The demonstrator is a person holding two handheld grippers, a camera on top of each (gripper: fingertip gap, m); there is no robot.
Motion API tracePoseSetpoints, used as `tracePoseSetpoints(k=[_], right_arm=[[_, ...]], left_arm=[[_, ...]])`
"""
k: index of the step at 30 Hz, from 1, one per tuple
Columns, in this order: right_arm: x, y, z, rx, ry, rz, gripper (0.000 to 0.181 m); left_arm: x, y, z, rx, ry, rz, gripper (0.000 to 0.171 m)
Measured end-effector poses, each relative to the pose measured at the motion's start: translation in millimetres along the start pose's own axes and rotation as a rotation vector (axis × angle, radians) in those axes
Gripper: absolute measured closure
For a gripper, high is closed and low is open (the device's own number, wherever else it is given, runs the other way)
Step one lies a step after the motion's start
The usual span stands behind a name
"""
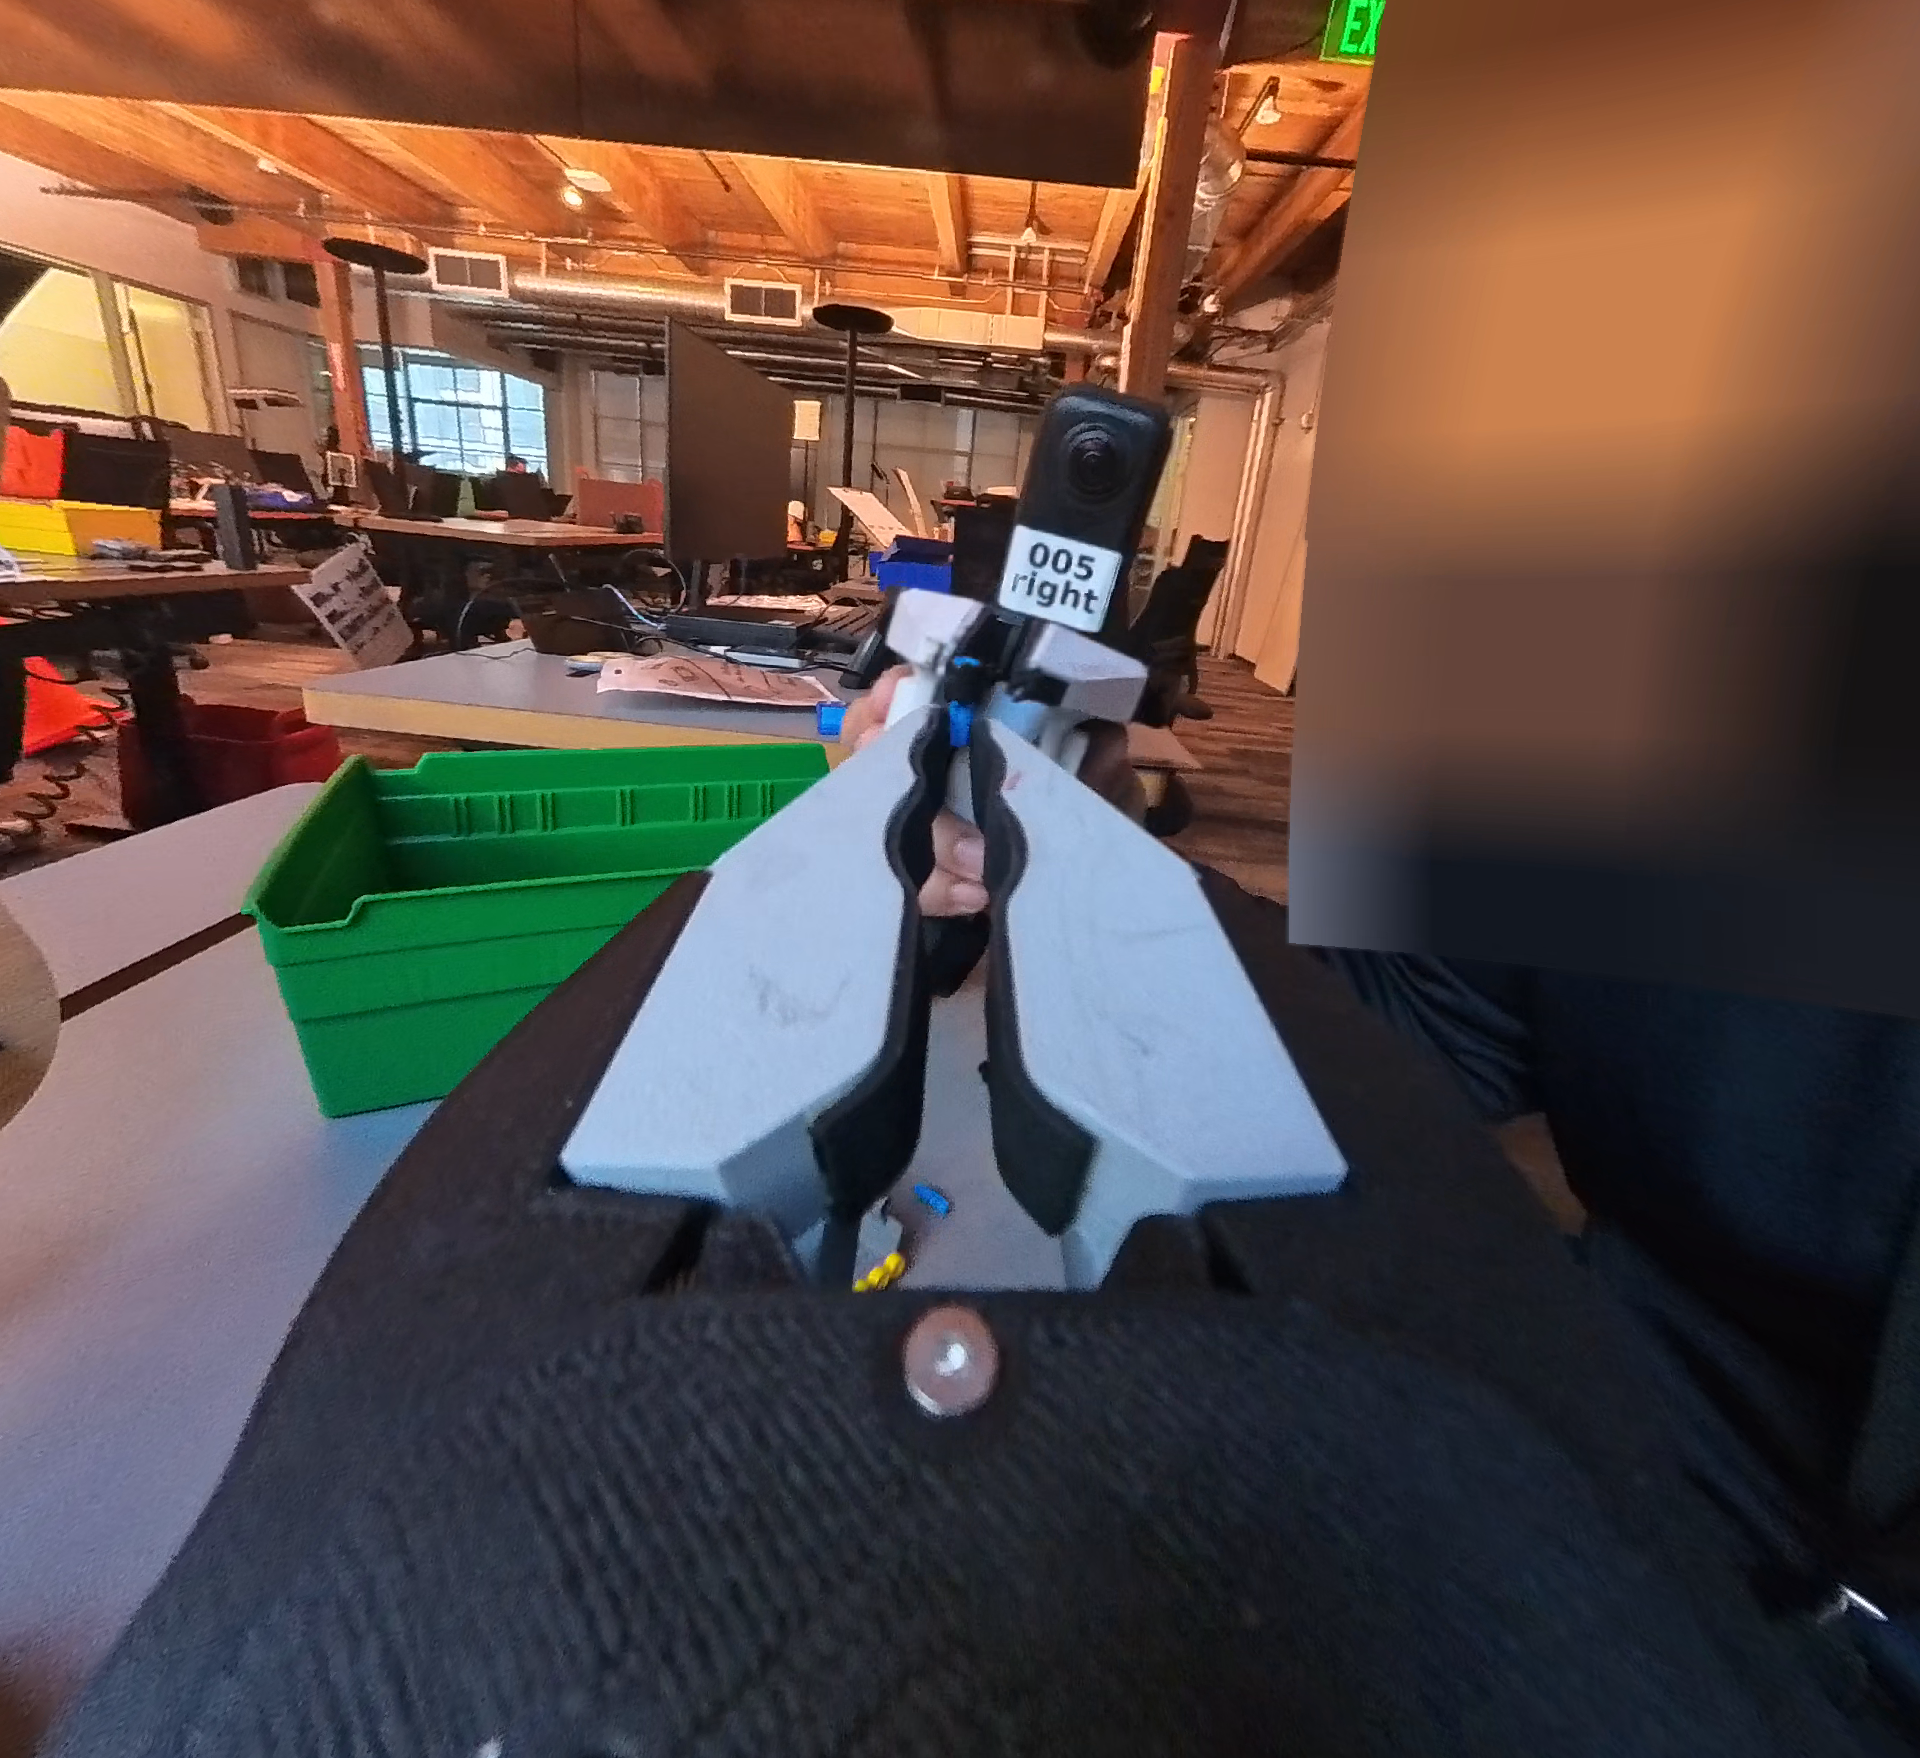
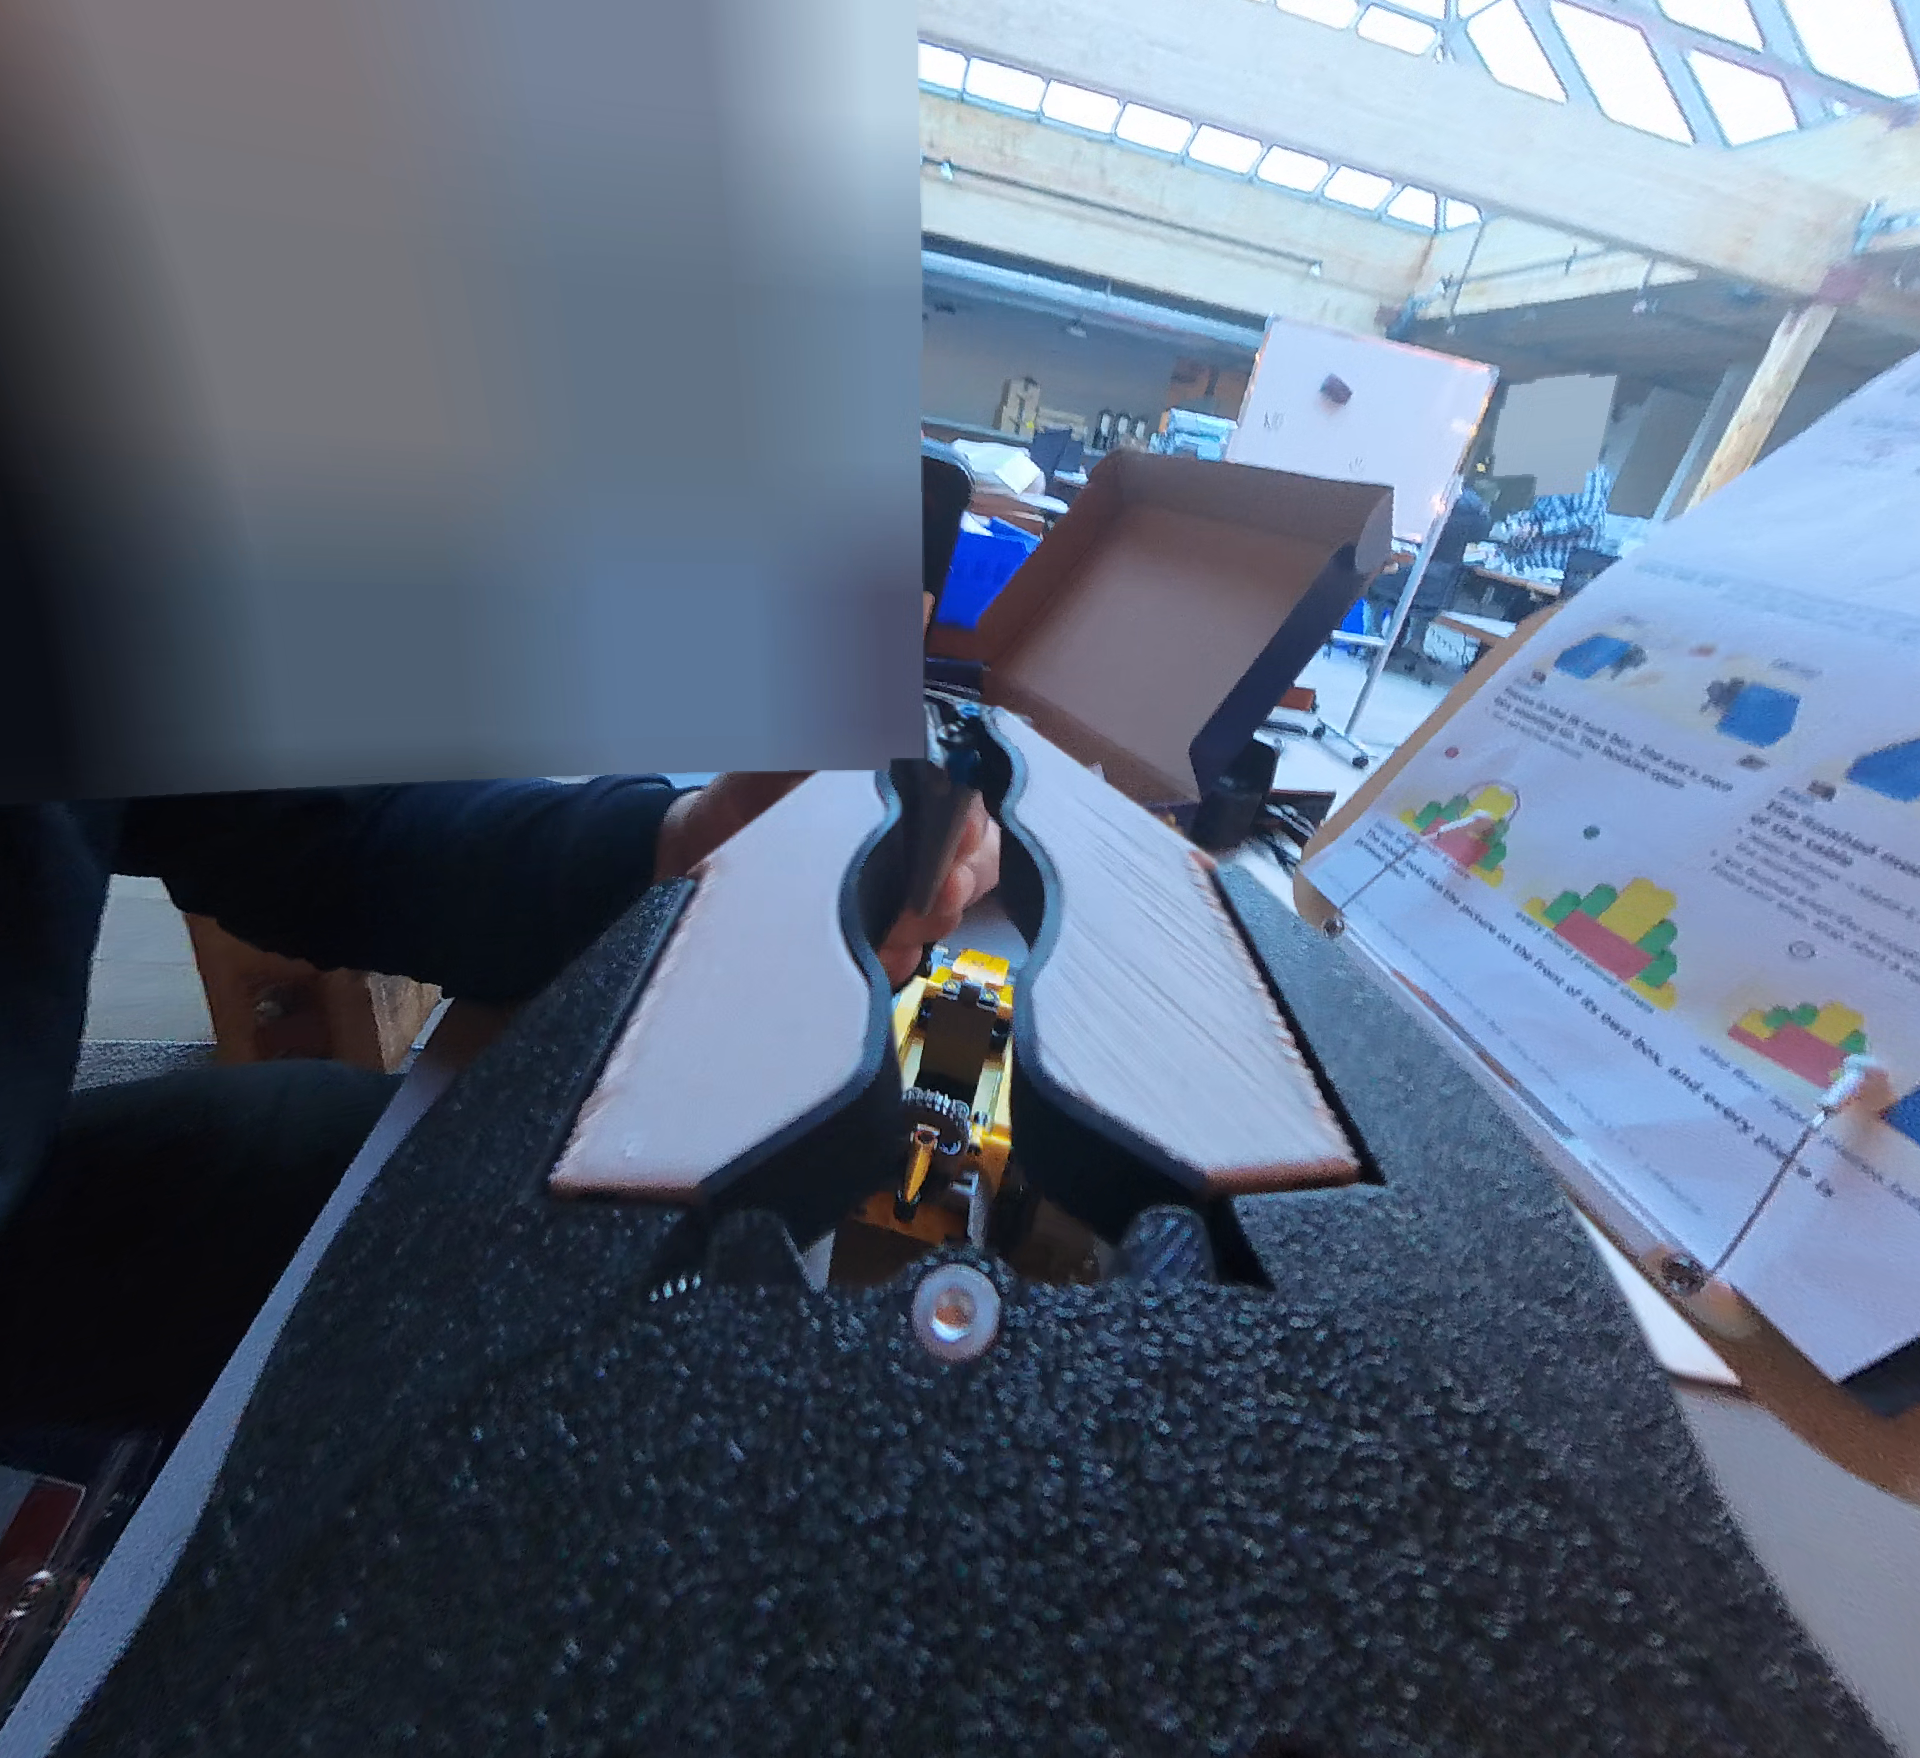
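My left gripper (image 1: 961, 747) points up and forward, its jaws nearly closed on a small blue piece (image 1: 962, 723) at the tips. My right gripper shows facing it in the left wrist view (image 1: 982, 685), tip to tip at the same piece. In the right wrist view my right gripper (image 2: 951, 758) is closed to a narrow gap around a small blue and black piece (image 2: 966, 744). A hand (image 2: 951, 877) shows just behind it. A yellow brick-built vehicle (image 2: 956, 1033) lies on the table below the right fingers.
An empty green bin (image 1: 499, 877) stands on the grey table (image 1: 156, 1189) at the left. Small yellow (image 1: 878, 1277) and blue (image 1: 930, 1197) bricks lie under the left gripper. A printed sheet on a board (image 2: 1662, 877) leans at the right, behind it an open cardboard box (image 2: 1174, 607).
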State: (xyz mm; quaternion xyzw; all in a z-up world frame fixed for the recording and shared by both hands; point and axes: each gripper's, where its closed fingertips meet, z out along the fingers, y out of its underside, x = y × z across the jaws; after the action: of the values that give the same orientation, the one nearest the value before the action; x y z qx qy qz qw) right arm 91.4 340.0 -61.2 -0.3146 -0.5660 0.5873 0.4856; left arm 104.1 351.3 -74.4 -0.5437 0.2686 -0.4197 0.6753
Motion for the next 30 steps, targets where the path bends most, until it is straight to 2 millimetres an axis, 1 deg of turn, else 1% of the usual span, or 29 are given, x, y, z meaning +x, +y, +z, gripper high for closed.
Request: tracePoseSetpoints(k=[2,5,13,17,18,19,22,24,27,30], right_arm=[[4.1,2.6,1.4,-0.010,0.022,0.004,0.179],[8.6,5.4,1.8,-0.030,0.059,0.017,0.180],[17.6,10.4,-0.7,0.006,0.010,0.212,0.181],[17.0,14.5,2.0,-0.007,0.004,0.221,0.181],[17.8,16.0,2.6,-0.012,0.012,0.213,0.181],[18.8,16.9,2.8,-0.016,0.021,0.203,0.181],[21.0,21.9,3.9,-0.064,0.061,0.131,0.181],[21.4,25.5,3.8,-0.113,0.108,0.008,0.181],[20.5,26.6,-1.5,-0.196,0.181,-0.221,0.180],[18.9,35.0,-4.7,-0.293,0.217,-0.390,0.181]], left_arm=[[-3.7,0.0,0.0,-0.002,-0.034,0.010,0.170],[-10.9,1.2,-1.1,-0.012,-0.096,0.041,0.170],[-14.8,1.7,-0.3,-0.022,-0.168,0.098,0.167],[-18.7,2.1,-0.5,-0.035,-0.209,0.101,0.161],[-18.3,3.2,-0.4,-0.043,-0.207,0.107,0.165],[-19.6,4.0,-0.7,-0.050,-0.214,0.104,0.166],[-24.6,8.5,-3.1,-0.092,-0.226,0.059,0.168],[-25.6,10.4,-3.4,-0.104,-0.232,0.033,0.169],[-23.6,14.9,0.4,-0.096,-0.176,-0.131,0.169],[-28.0,26.3,1.7,-0.115,-0.154,-0.276,0.169]])
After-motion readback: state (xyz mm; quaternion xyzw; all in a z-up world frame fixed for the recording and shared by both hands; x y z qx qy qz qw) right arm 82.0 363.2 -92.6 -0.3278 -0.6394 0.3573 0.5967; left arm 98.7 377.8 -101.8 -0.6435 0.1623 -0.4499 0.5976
